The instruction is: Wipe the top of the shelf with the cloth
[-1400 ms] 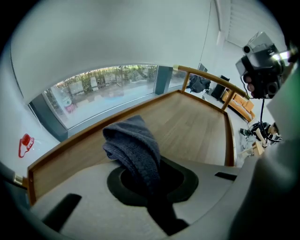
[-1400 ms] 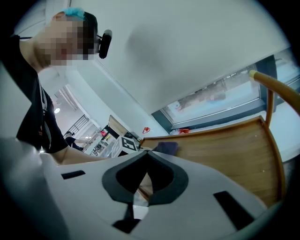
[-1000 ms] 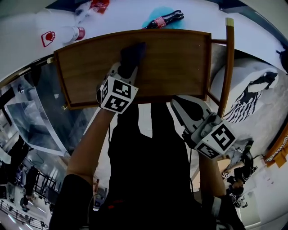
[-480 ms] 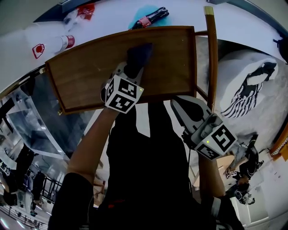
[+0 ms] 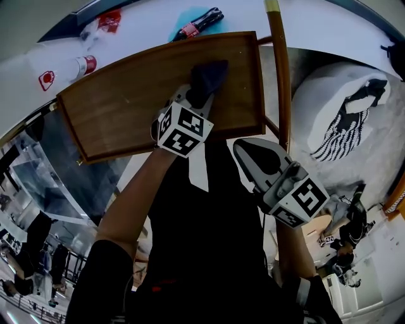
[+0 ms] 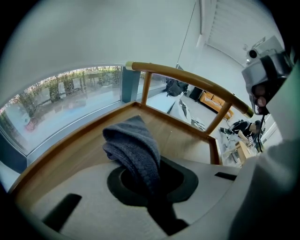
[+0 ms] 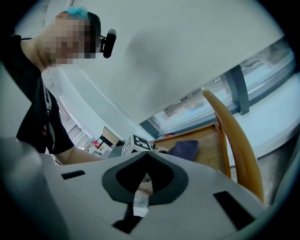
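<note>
left tool (image 5: 200,93) clamping cloth (image 5: 211,71) on shelf (image 5: 123,107), red-labelled bottle (image 5: 197,24)

Setting: a lab or open-plan office, indoors. Evidence: a long window wall (image 6: 56,101) with trees outside, plain white walls, cluttered desks (image 6: 213,101) across the room, people standing about (image 5: 39,235), and a wooden shelf (image 5: 126,101) beside a white table (image 5: 152,25).

Ahead of you a dark bottle (image 5: 201,22) with a red label lies on a blue patch (image 5: 188,15) of the white surface (image 5: 145,31). Off to your left, a white bottle (image 5: 79,66) with a red band lies on its side, a red packet (image 5: 109,20) beyond it. To your right, a white sheet (image 5: 316,95) shows a black print.
</note>
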